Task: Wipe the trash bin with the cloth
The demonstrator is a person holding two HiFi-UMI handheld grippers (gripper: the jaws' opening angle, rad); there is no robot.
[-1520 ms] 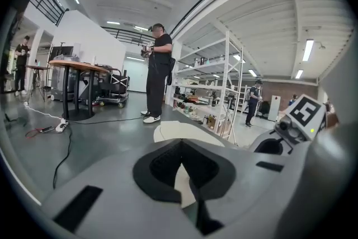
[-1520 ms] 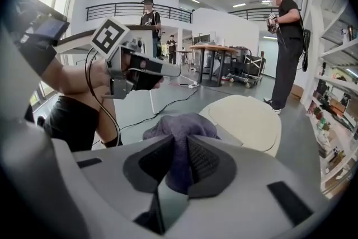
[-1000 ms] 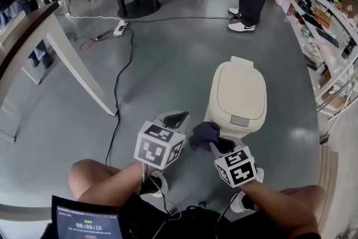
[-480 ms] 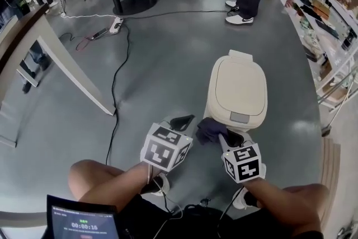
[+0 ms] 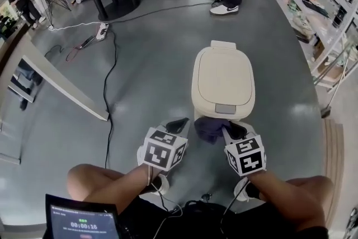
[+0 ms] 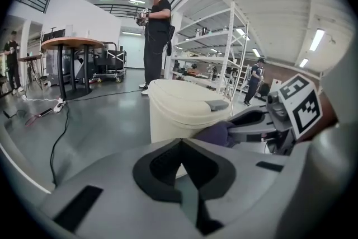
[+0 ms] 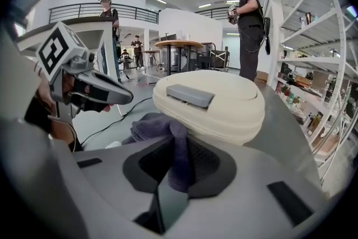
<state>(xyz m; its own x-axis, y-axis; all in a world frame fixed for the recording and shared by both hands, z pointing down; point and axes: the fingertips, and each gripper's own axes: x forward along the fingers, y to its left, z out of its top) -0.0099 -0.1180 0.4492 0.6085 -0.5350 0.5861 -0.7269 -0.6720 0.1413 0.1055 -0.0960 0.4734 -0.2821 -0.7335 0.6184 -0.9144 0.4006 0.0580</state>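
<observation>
Since a second ago the right gripper (image 5: 222, 132) has brought the dark cloth (image 5: 208, 128) up to the front wall of the cream trash bin (image 5: 222, 82), apparently touching just below the lid, jaws clamped on the cloth, while the left gripper (image 5: 178, 123) hangs just beside it, jaws together and empty.

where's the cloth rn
Head view, lower centre: the cloth is pinched in the right tool, just in front of the bin on its near side, right of the left tool.
</observation>
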